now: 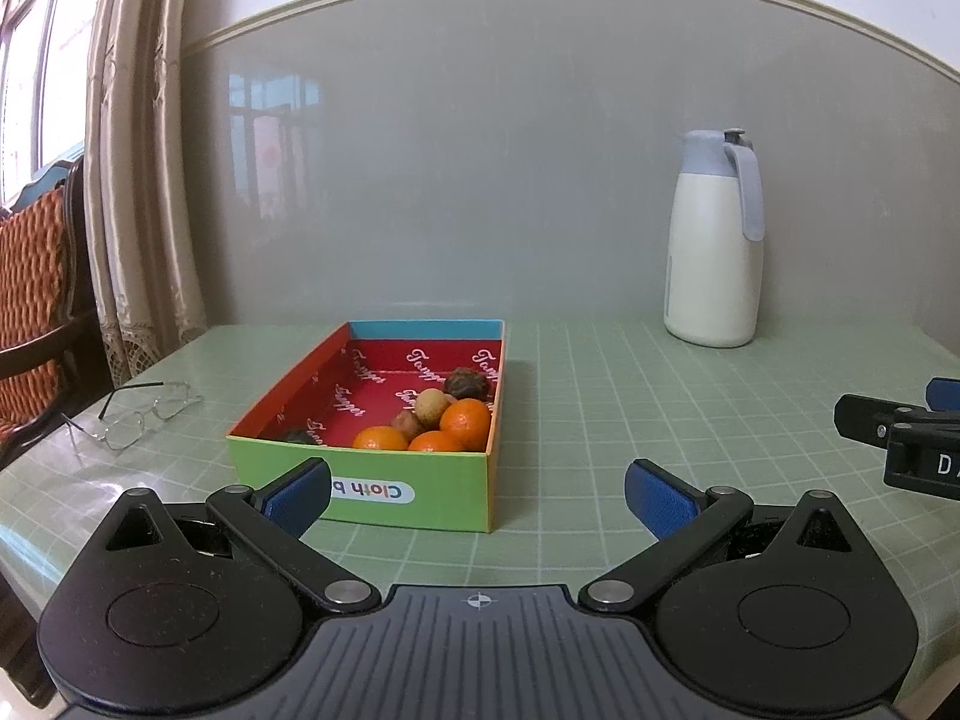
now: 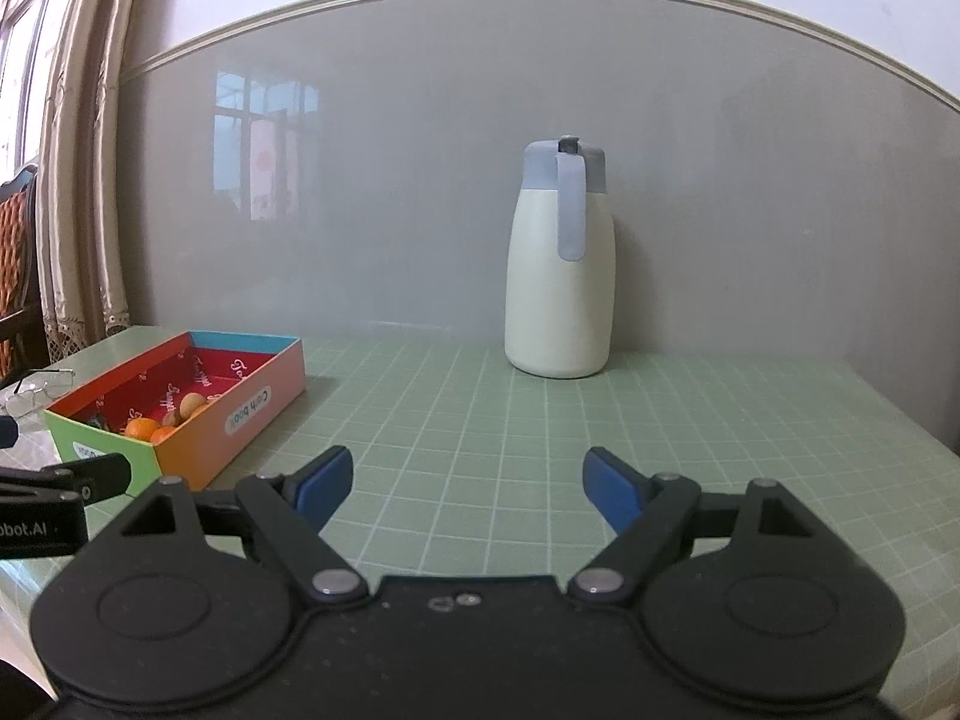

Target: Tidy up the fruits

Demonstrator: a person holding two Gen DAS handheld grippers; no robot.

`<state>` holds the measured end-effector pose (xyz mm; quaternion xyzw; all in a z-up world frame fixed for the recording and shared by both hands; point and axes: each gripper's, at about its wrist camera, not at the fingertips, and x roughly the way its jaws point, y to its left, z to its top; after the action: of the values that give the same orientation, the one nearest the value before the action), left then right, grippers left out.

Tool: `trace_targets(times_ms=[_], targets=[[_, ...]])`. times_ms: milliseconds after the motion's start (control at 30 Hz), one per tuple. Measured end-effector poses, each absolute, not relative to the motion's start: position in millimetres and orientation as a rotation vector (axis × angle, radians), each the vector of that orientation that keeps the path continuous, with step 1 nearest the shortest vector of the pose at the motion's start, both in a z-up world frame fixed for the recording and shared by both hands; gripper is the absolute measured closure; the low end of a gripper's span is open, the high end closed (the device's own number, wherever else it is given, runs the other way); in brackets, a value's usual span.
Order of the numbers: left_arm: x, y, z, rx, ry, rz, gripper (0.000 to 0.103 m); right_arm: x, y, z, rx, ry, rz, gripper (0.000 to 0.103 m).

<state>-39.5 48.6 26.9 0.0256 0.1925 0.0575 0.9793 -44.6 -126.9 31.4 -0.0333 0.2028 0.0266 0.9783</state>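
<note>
A colourful cardboard box with a red inside stands on the green gridded table. In it lie three oranges, a pale round fruit and dark brown fruits. The box also shows at the left of the right wrist view. My left gripper is open and empty, just in front of the box. My right gripper is open and empty over bare table, to the right of the box. Part of it shows at the right edge of the left wrist view.
A white jug with a blue-grey lid and handle stands at the back by the wall. Spectacles lie left of the box near the table's left edge. A chair and curtain stand beyond that edge.
</note>
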Motion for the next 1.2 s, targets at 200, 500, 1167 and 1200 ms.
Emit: trace_targets(times_ms=[200, 500, 1167, 1200], targets=[[-38.7, 49.2, 26.9, 0.048, 0.391, 0.115, 0.0, -43.6, -125.6, 31.3, -0.07, 0.409, 0.056, 0.019], [-38.4, 49.7, 26.7, 0.045, 0.394, 0.114, 0.0, -43.1, -125.1, 31.0, -0.071, 0.411, 0.057, 0.019], [-35.6, 48.4, 26.5, 0.045, 0.399, 0.108, 0.0, -43.6, -124.4, 30.6, -0.072, 0.412, 0.059, 0.019], [-35.8, 48.5, 26.4, 0.045, 0.398, 0.11, 0.0, -43.6, -124.2, 30.5, -0.073, 0.412, 0.059, 0.019]])
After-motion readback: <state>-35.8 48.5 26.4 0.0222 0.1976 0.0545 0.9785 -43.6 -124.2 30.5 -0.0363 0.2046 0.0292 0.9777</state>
